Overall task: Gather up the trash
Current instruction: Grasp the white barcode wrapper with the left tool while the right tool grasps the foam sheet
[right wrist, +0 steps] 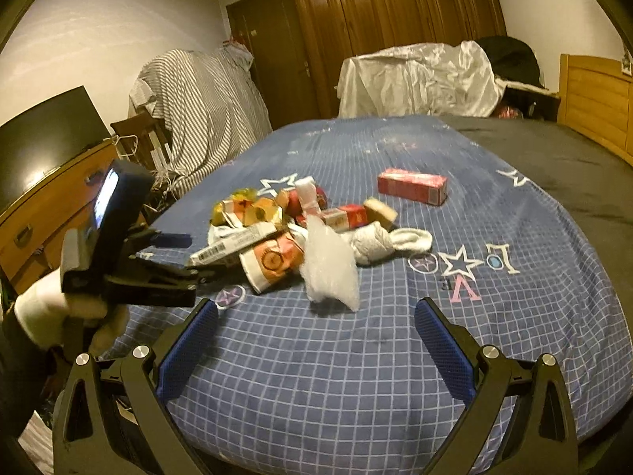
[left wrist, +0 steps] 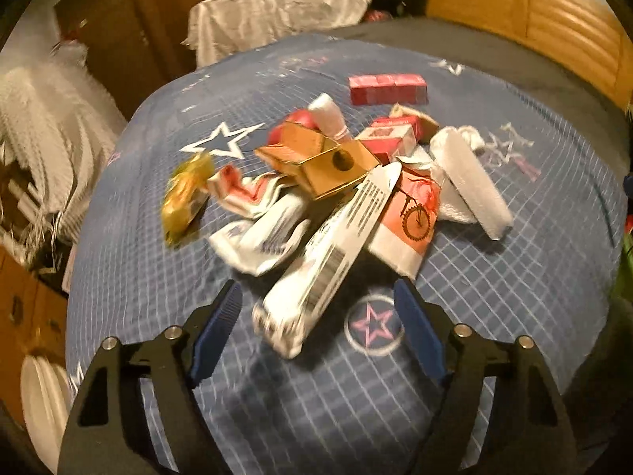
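A pile of trash lies on the blue checked bedspread (left wrist: 285, 403): a long white carton with a barcode (left wrist: 332, 253), a brown cardboard box (left wrist: 332, 166), a yellow wrapper (left wrist: 184, 198), a paper cup with a bicycle print (left wrist: 411, 217) and a red pack (left wrist: 391, 138). A red box (left wrist: 387, 89) lies apart behind them. My left gripper (left wrist: 316, 312) is open, and the carton's near end sits between its fingertips without pad contact. My right gripper (right wrist: 316, 316) hangs open over bare bedspread, just short of a white plastic scrap (right wrist: 332, 273). A gloved hand (right wrist: 47, 312) holds the left gripper (right wrist: 190, 257).
White rolled socks (right wrist: 379, 245) lie at the pile's right. A wooden headboard (right wrist: 593, 99) bounds the bed's far right, with a grey blanket (right wrist: 534, 146) before it. Sheet-covered furniture (right wrist: 415, 79) and a wardrobe (right wrist: 395, 8) stand behind. A dresser with a dark screen (right wrist: 43, 134) is on the left.
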`<state>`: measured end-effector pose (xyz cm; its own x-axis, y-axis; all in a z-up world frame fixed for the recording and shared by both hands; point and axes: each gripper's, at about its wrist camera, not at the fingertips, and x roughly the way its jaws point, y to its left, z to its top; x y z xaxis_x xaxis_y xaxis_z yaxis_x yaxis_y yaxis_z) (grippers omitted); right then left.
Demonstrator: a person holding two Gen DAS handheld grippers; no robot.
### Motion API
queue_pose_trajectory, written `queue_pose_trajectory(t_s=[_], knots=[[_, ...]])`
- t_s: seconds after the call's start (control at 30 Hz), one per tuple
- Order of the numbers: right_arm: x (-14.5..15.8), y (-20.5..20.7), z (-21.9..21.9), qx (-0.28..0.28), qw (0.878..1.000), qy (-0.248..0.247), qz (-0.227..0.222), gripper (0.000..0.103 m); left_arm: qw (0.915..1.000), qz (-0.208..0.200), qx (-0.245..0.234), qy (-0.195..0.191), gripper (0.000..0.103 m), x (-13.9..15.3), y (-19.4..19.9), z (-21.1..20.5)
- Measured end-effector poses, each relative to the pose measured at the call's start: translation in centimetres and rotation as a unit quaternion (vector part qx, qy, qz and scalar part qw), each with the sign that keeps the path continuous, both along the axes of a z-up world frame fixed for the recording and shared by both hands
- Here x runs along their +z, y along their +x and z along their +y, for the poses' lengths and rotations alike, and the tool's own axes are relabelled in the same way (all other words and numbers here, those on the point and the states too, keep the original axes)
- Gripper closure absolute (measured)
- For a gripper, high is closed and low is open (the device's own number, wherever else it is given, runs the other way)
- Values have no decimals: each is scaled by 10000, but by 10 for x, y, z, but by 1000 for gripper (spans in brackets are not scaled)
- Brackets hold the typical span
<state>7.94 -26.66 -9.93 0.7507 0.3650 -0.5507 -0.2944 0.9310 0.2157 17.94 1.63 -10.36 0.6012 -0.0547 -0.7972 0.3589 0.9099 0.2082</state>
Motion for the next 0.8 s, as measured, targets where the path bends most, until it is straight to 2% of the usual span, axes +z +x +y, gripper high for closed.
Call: queue_pose_trajectory(t_s=[0.03, 0.1, 0.17, 0.27, 0.33, 0.4, 0.47, 0.57, 0.7, 0.8], knots=[[-3, 3, -1, -2, 10000, 7, 40, 4, 9999, 53, -52, 136, 34, -4, 4, -3], [-8, 10, -4, 13, 9999, 43, 139, 4, 9995, 122, -111, 280, 45, -10, 12, -7], [-14, 19, -5, 26, 9998, 28, 205, 4, 9995, 128, -33, 296, 49, -12, 18, -5], [-23, 34, -5, 121, 9993, 99, 338, 4, 9995, 179, 218, 102, 71, -8, 22, 5], [-29, 48, -2, 280, 9986, 129, 421, 5, 9992, 252, 278, -160, 75, -3, 20, 13], [-32, 61, 2, 417, 9978, 160, 492, 13, 9978, 332, 416, -396, 81, 1, 12, 23], [-37, 80, 9, 558, 9965, 190, 596, 18, 9951, 431, 574, -676, 84, 4, 3, 35], [-42, 105, 15, 638, 9950, 263, 721, 19, 9906, 495, 656, -1096, 85, 1, -8, 43], [-53, 139, 21, 657, 9926, 253, 988, 19, 9867, 548, 782, -1319, 85, -7, -14, 49], [-67, 162, 18, 607, 9885, 478, 1300, 19, 9841, 575, 839, -1458, 85, -8, -15, 53]])
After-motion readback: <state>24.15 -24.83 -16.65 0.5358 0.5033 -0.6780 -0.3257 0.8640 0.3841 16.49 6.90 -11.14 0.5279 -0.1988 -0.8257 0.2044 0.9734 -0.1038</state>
